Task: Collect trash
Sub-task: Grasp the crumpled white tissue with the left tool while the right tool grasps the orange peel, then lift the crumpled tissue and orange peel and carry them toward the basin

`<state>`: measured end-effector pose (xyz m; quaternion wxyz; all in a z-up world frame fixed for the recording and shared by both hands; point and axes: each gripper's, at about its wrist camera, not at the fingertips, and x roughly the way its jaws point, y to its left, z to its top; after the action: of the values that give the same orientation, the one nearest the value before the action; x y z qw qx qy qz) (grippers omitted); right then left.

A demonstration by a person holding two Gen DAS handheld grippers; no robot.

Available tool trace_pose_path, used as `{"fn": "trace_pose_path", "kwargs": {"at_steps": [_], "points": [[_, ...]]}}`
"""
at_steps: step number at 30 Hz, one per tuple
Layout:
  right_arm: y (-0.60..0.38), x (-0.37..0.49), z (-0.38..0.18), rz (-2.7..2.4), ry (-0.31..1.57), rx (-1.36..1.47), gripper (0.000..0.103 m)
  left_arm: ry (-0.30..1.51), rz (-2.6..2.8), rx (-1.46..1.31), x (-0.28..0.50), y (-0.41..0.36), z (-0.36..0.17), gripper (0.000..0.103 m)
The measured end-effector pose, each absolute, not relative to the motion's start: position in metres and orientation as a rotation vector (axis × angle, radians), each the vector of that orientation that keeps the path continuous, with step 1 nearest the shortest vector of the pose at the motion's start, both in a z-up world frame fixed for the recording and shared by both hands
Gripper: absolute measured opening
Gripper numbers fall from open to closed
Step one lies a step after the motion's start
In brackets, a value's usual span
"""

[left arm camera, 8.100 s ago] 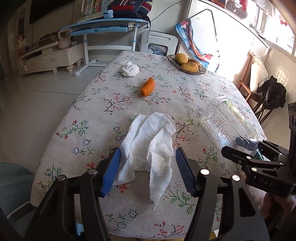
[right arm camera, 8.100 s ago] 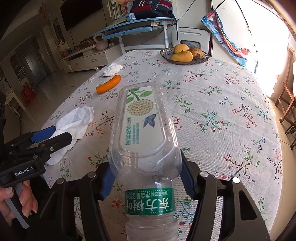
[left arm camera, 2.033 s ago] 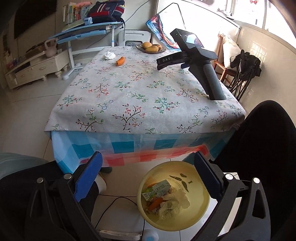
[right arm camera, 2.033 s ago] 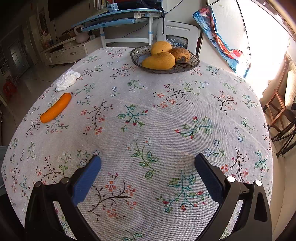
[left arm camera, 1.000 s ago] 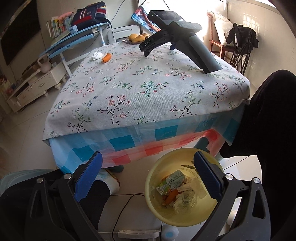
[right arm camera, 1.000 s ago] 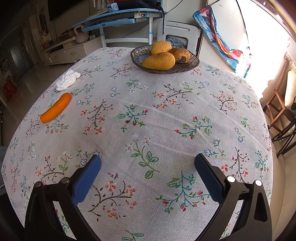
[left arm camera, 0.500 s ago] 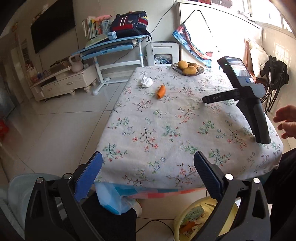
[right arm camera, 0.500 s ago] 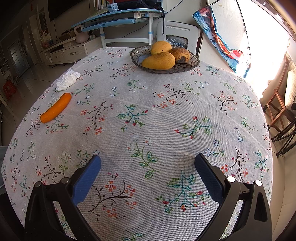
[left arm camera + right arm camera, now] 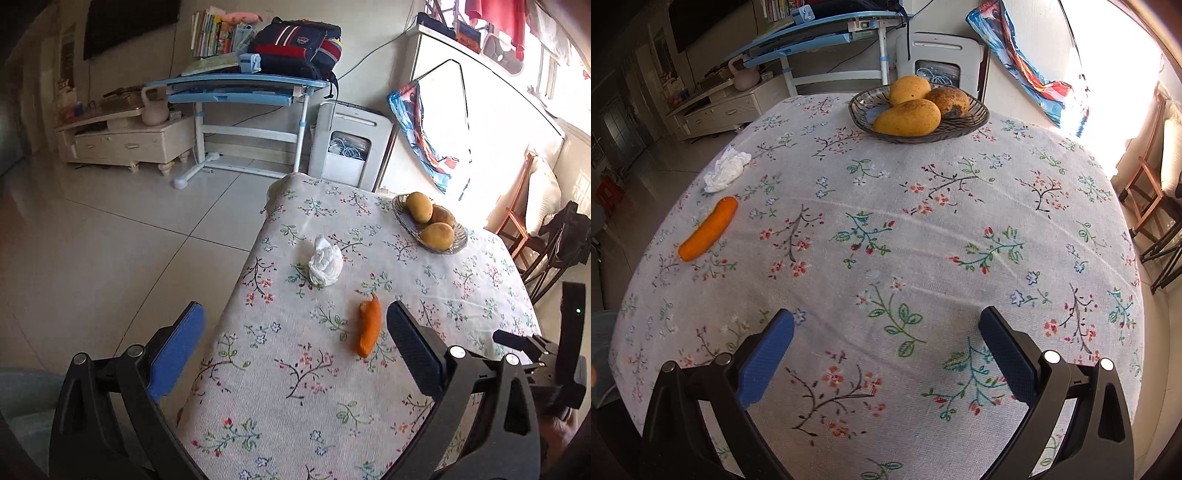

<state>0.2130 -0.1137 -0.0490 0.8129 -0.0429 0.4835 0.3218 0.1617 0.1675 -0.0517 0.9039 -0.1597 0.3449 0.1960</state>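
In the left wrist view, the left tongs (image 9: 295, 339) are spread wide and hold nothing, above the near left part of the bench (image 9: 280, 398) with its flowered cloth. An orange carrot piece (image 9: 369, 327) lies just beside the right finger, and a crumpled white tissue (image 9: 325, 261) lies further away, near the bench edge. In the right wrist view, the right tongs (image 9: 886, 345) are also spread and empty, low over the cloth. The carrot piece (image 9: 708, 229) and the tissue (image 9: 726, 169) lie far to the left, and a bowl of mangoes (image 9: 919, 107) stands at the far end.
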Motion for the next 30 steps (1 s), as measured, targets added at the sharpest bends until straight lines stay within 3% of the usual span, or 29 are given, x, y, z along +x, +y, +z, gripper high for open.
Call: {"fn": "trace_pose_path", "kwargs": {"at_steps": [4, 9, 11, 14, 17, 22, 23, 26, 28, 30], "points": [[-0.071, 0.201, -0.031, 0.790, 0.998, -0.111, 0.097, 0.701, 0.399, -0.468, 0.189, 0.199, -0.062, 0.096], [-0.015, 0.197, -0.052, 0.827, 1.044, -0.134, 0.092, 0.684, 0.414, -0.505, 0.209, 0.217, -0.067, 0.095], [0.002, 0.198, -0.058, 0.840, 1.059, -0.133, 0.080, 0.688, 0.414, -0.497, 0.217, 0.220, -0.069, 0.095], [0.021, 0.195, -0.058, 0.826, 1.021, -0.233, 0.073, 0.715, 0.401, -0.473, 0.233, 0.220, -0.074, 0.095], [0.022, 0.200, -0.058, 0.815, 1.000, -0.289, 0.059, 0.751, 0.393, -0.414, 0.250, 0.216, -0.080, 0.095], [-0.002, 0.211, -0.058, 0.845, 1.015, -0.308, 0.018, 0.801, 0.375, -0.309, 0.274, 0.200, -0.091, 0.095], [-0.010, 0.214, -0.058, 0.859, 1.032, -0.294, 0.018, 0.813, 0.376, -0.273, 0.278, 0.195, -0.093, 0.094], [-0.036, 0.215, -0.057, 0.872, 1.065, -0.286, 0.017, 0.853, 0.379, -0.169, 0.289, 0.181, -0.105, 0.084], [-0.055, 0.215, -0.055, 0.865, 1.084, -0.288, 0.017, 0.888, 0.369, -0.133, 0.296, 0.174, -0.114, 0.069], [-0.076, 0.211, -0.052, 0.861, 1.100, -0.278, 0.017, 0.916, 0.358, -0.113, 0.300, 0.169, -0.121, 0.047]]}}
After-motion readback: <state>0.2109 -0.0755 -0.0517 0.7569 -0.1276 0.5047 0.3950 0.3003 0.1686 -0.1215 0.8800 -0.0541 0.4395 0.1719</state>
